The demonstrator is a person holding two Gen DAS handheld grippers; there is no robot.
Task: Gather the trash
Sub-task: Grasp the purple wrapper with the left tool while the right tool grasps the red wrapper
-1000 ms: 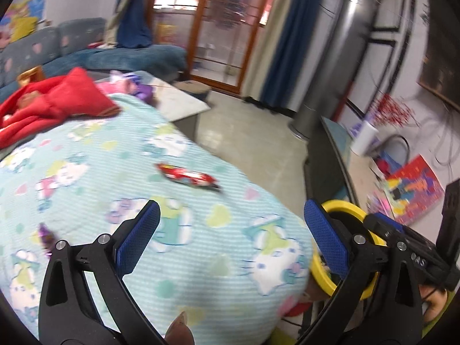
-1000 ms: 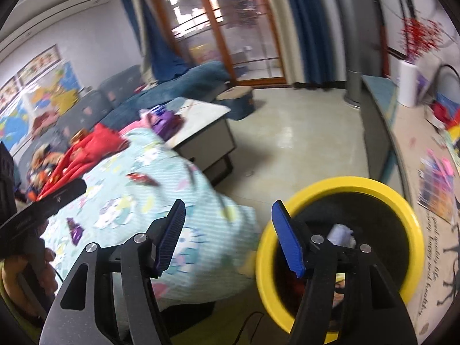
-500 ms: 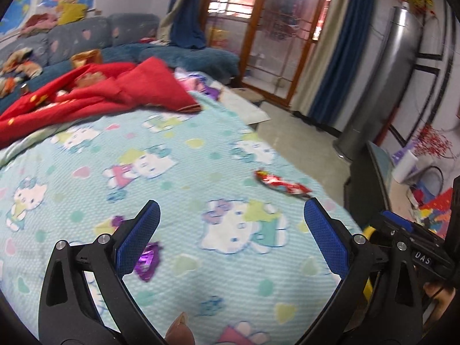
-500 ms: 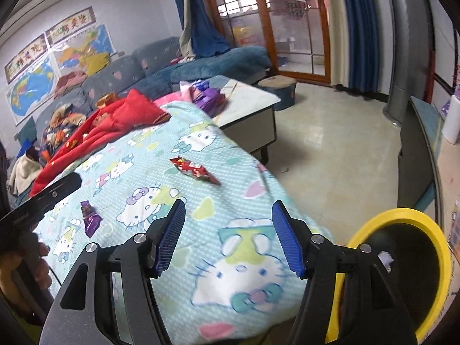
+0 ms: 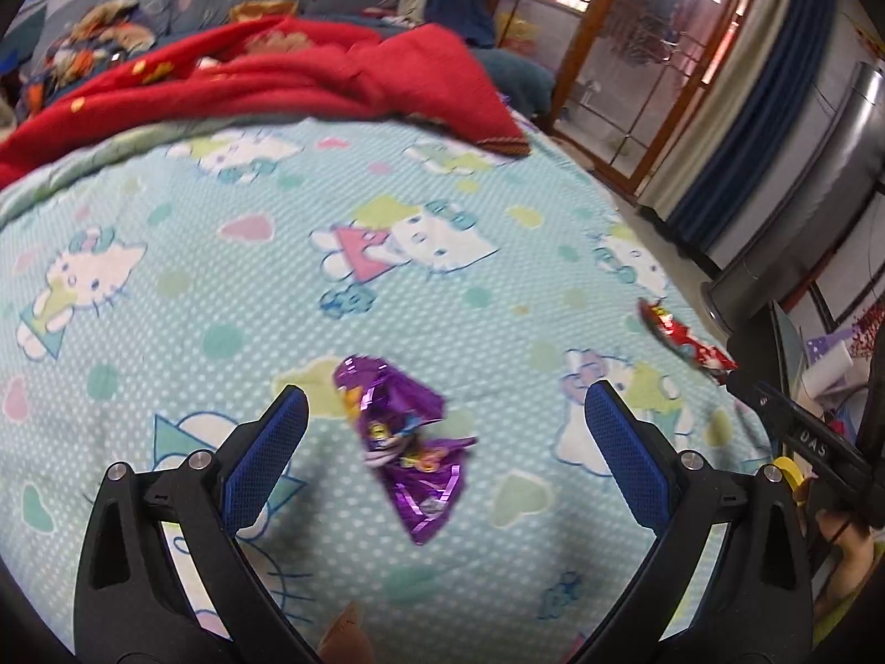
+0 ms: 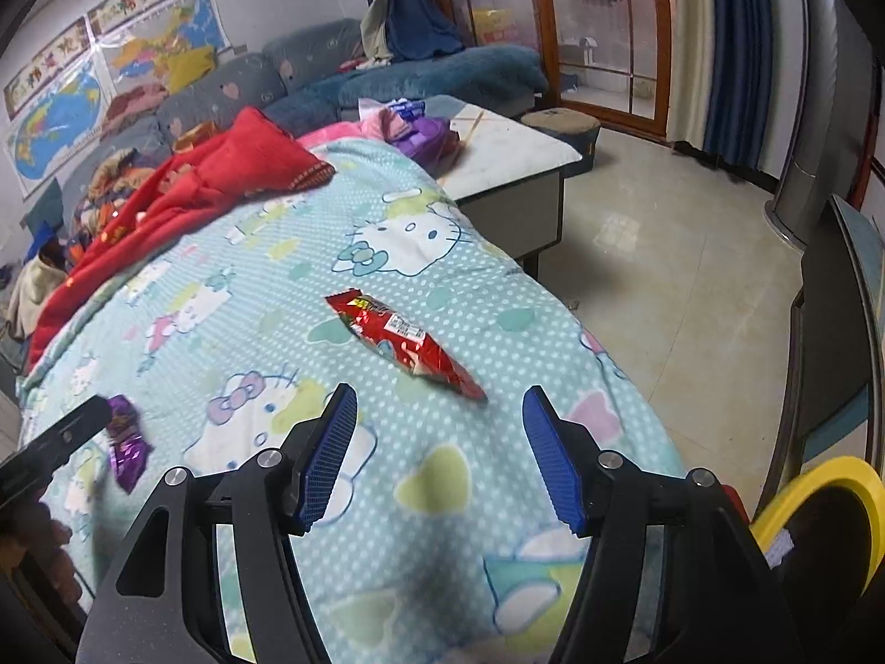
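Note:
A crumpled purple wrapper lies on the light-blue cartoon blanket. My left gripper hovers open right over it, the wrapper lying between and just beyond the blue pads without touching them. A red snack wrapper lies farther right on the same blanket; in the left wrist view this red wrapper sits near the blanket's edge. My right gripper is open and empty, just short of the red wrapper. The purple wrapper shows at the left of the right wrist view.
A yellow-rimmed dark bin stands on the floor at lower right. A red blanket is heaped at the far end. A low table with purple items adjoins the bed. Tiled floor lies to the right, before a dark cabinet.
Both grippers swung left from the yellow bin over the blanket and sank toward it. The purple wrapper came between the left pads; the red wrapper drew close to the right gripper.

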